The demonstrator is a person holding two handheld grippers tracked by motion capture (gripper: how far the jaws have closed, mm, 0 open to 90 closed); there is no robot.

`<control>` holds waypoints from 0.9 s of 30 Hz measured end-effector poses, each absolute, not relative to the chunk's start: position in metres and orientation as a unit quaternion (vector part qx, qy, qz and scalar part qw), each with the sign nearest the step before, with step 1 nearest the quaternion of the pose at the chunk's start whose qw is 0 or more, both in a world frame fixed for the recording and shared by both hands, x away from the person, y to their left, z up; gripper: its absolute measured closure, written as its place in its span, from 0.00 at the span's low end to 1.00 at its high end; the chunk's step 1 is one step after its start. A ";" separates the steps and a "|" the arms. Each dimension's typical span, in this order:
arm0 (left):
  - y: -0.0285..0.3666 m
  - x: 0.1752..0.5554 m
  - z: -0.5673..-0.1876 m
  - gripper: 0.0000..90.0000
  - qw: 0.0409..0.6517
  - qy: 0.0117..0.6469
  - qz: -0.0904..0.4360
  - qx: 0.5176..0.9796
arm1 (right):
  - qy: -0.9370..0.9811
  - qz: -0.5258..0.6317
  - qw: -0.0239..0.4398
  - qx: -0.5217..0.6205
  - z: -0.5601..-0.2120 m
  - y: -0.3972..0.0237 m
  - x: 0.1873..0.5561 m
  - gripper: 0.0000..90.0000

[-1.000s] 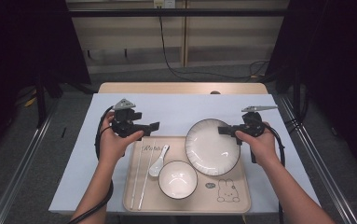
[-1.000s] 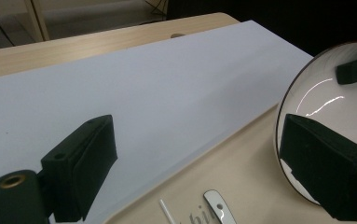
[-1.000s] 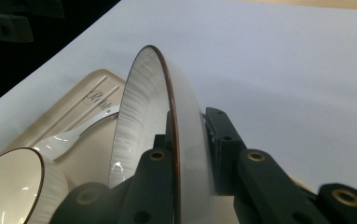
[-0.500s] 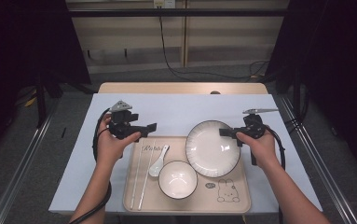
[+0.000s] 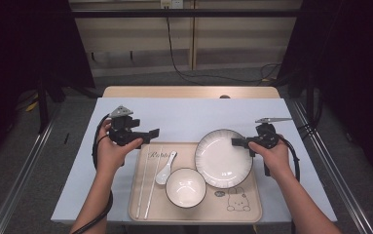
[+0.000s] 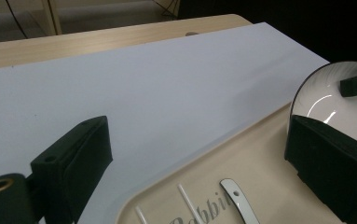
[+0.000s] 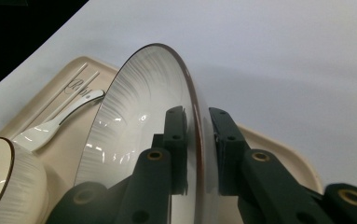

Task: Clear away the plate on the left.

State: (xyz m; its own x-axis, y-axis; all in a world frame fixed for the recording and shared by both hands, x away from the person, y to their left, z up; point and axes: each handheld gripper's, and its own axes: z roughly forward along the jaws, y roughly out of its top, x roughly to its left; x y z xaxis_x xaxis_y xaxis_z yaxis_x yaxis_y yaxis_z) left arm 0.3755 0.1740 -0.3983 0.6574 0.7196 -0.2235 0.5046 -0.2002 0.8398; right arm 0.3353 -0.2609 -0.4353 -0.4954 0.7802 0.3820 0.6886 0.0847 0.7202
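Right gripper (image 7: 198,154) clamped on plate (image 7: 139,121) rim, plate lying flat on tray (image 5: 252,214), left gripper (image 6: 199,154) wide, holding nothing

High view sits above my side of the tabletop (image 5: 189,117), facing forward and down, far enough to take in every edge. My left gripper (image 6: 204,172) camera rides low by the tray (image 6: 260,154)'s far left corner, facing the tabletop's far right corner, I think. My right gripper (image 7: 197,149) camera sits tight against the plate (image 7: 139,121) rim. All three share plate and tray.
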 end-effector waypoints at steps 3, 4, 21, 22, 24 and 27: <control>0.175 0.376 -0.399 0.08 0.487 0.398 0.109 0.770 | 0.737 0.452 0.059 0.498 -0.435 -0.260 0.335 0.88; 0.175 0.376 -0.399 0.08 0.487 0.398 0.109 0.770 | 0.737 0.454 0.059 0.498 -0.435 -0.260 0.335 0.88; 0.178 0.376 -0.399 0.07 0.492 0.400 0.107 0.765 | 0.733 0.452 0.065 0.504 -0.441 -0.263 0.333 0.89; 0.178 0.376 -0.399 0.07 0.491 0.400 0.108 0.766 | 0.733 0.452 0.066 0.504 -0.441 -0.263 0.333 0.89; 0.178 0.376 -0.400 0.07 0.491 0.399 0.108 0.767 | 0.735 0.450 0.068 0.503 -0.441 -0.263 0.333 0.89; 0.178 0.377 -0.401 0.07 0.486 0.399 0.109 0.770 | 0.736 0.449 0.067 0.502 -0.440 -0.263 0.333 0.89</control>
State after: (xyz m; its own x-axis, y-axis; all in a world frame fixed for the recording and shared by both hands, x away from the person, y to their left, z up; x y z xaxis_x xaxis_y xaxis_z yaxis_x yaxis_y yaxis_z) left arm 0.3767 0.1784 -0.4009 0.6575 0.7208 -0.2194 0.5079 -0.2089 0.8357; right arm 0.3330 -0.2633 -0.4404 -0.4862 0.7999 0.3518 0.6787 0.0921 0.7286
